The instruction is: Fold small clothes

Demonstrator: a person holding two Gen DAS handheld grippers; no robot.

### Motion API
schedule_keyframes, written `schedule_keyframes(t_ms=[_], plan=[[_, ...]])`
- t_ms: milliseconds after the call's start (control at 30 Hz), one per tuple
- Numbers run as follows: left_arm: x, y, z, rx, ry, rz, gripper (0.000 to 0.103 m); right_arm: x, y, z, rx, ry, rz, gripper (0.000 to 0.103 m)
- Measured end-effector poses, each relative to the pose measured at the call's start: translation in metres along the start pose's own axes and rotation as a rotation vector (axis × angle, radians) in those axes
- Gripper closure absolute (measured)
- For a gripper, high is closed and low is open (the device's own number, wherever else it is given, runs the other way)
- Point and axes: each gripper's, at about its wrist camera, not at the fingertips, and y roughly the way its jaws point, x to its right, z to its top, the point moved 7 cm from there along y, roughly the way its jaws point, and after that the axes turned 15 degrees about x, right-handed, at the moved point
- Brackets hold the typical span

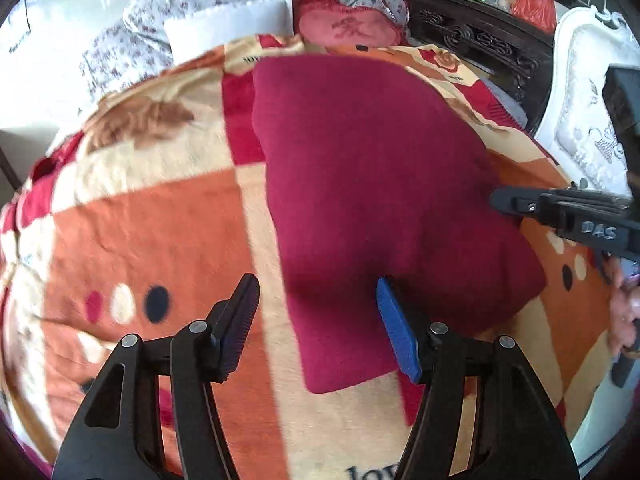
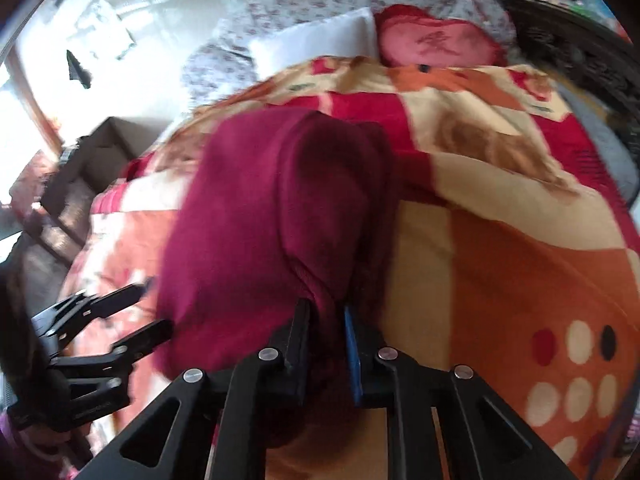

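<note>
Maroon garment point(image 1: 376, 184) lies folded on a checked orange, cream and red blanket point(image 1: 152, 224) that covers the bed, filling the middle of the left wrist view. The left claw point(image 1: 316, 320) stands open at the bottom of that frame, its black finger over bare blanket and its blue finger point(image 1: 398, 332) over the garment's lower corner, the pads pressing nothing. In the right wrist view the right claw point(image 2: 328, 340) is nearly closed at bottom centre, pinching a bunched fold of the maroon cloth, which rises in a hump above it; motion blur makes the exact edge it grips hard to tell. At the top of both frames sit a white pillow point(image 1: 228, 24), a red cushion point(image 1: 348, 26) and a floral quilt point(image 1: 132, 28).
</note>
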Motion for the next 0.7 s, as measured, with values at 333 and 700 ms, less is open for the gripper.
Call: schedule_keyframes(t_ms=[333, 700], plan=[[-0.002, -0.014, 0.032, 0.076, 0.012, 0.059, 0.042, 0.000, -0.036, 0.026, 0.110, 0.082, 0.033, 0.087], [-0.010, 0.030, 0.045, 0.038, -0.062, 0.068, 0.042, -0.009, 0.036, 0.059, 0.140, 0.045, -0.001, 0.083]])
